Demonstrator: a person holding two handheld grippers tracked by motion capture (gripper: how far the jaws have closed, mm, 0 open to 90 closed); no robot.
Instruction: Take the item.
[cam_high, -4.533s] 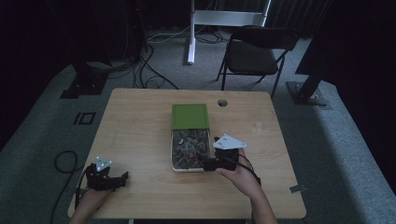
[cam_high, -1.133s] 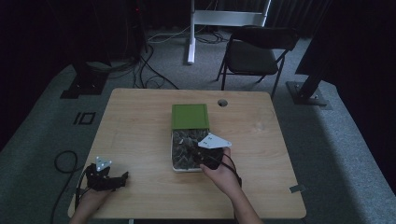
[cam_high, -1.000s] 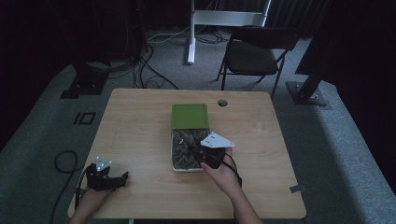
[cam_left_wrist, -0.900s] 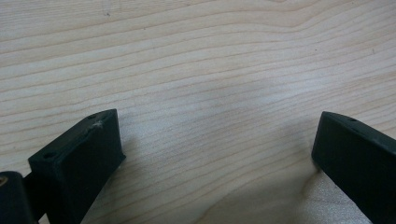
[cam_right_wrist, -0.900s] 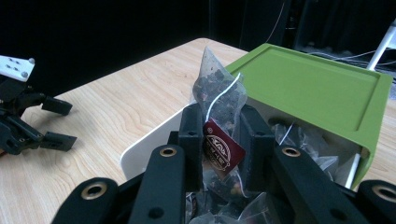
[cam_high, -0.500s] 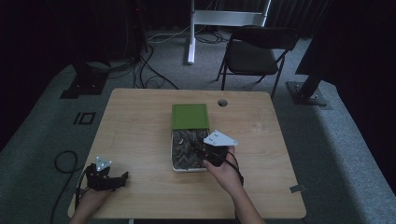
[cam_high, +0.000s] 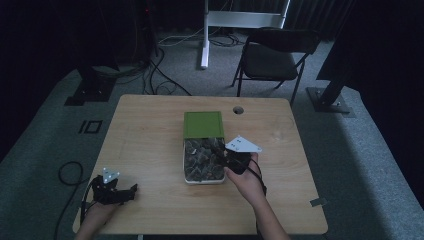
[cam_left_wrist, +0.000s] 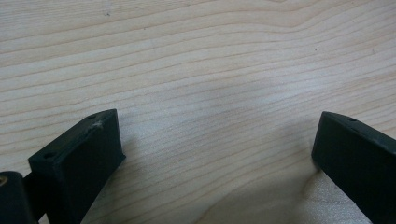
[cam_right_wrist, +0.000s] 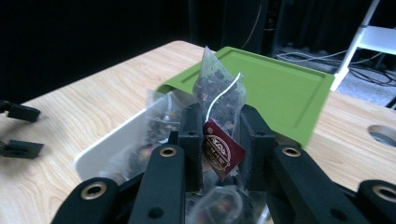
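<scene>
Pinching a tea bag (cam_right_wrist: 218, 88) between my right gripper (cam_right_wrist: 219, 123) jaws, I hold it just above the box (cam_high: 186, 179) on the bench (cam_high: 150, 130). Its tag (cam_right_wrist: 222, 154) dangles; a thin grip could let it slip back. My left gripper (cam_high: 116, 192) rests with jaws spread, nothing between them.

table (cam_high: 150, 130): pale matt wood | tea bag (cam_right_wrist: 219, 91): sheer mesh | lid (cam_right_wrist: 275, 88): matt green plastic
</scene>
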